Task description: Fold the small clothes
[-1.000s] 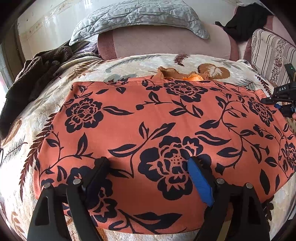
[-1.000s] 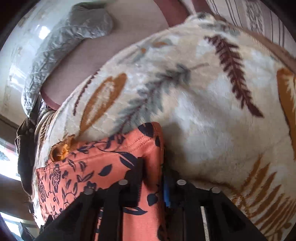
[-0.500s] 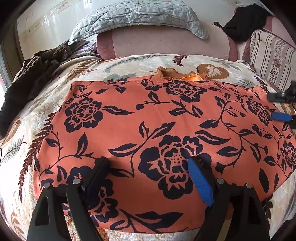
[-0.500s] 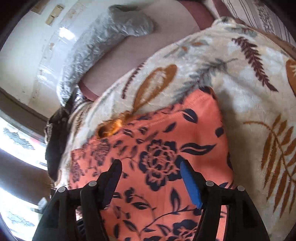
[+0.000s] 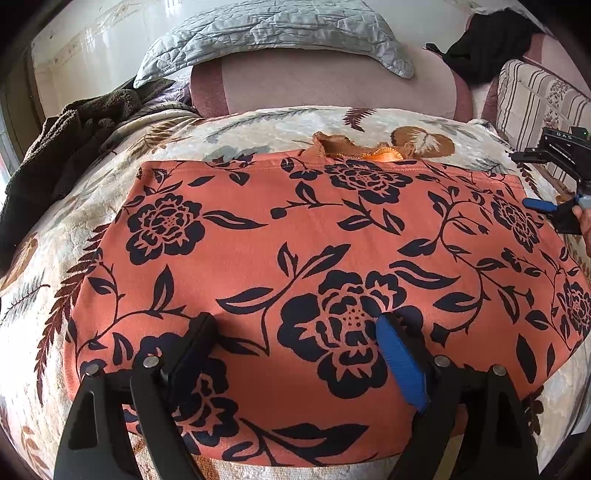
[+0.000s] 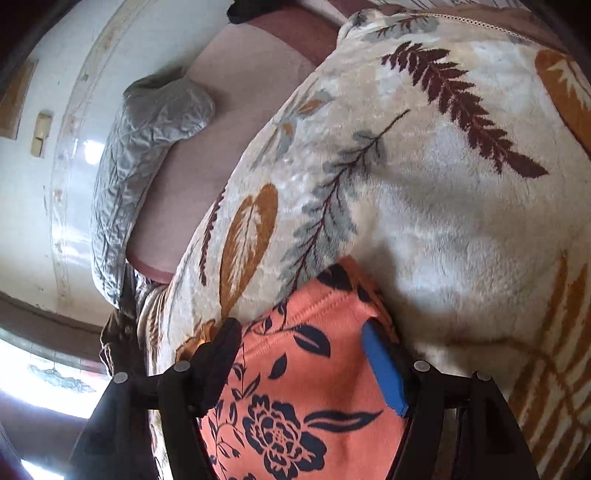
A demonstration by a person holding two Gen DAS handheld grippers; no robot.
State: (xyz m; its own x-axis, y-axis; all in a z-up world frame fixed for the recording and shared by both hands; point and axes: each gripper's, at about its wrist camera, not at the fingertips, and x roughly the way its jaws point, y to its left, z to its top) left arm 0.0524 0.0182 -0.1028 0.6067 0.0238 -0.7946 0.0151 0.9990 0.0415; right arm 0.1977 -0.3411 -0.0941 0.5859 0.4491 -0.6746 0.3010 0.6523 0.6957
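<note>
An orange garment with a dark floral print [image 5: 295, 251] lies spread flat on a cream leaf-patterned blanket [image 5: 92, 192]. My left gripper [image 5: 295, 325] is open, its jaws wide apart over the garment's near middle. My right gripper [image 5: 543, 181] shows at the garment's far right corner in the left wrist view. In the right wrist view it [image 6: 299, 332] is open, jaws either side of that corner of the garment [image 6: 306, 369], and holds nothing. A crumpled orange-brown piece [image 5: 354, 147] sticks out at the garment's far edge.
A grey quilted pillow [image 5: 273, 33] rests on a pink bolster [image 5: 332, 81] at the back. Dark clothes [image 5: 55, 140] are heaped at the left, a black item [image 5: 491, 40] at the back right. A striped cushion [image 5: 535, 99] stands at the right.
My right gripper was shut on the garment's corner a second ago; it opened, let go, swung over the garment, and now sits back at the corner. The left gripper has stayed put.
</note>
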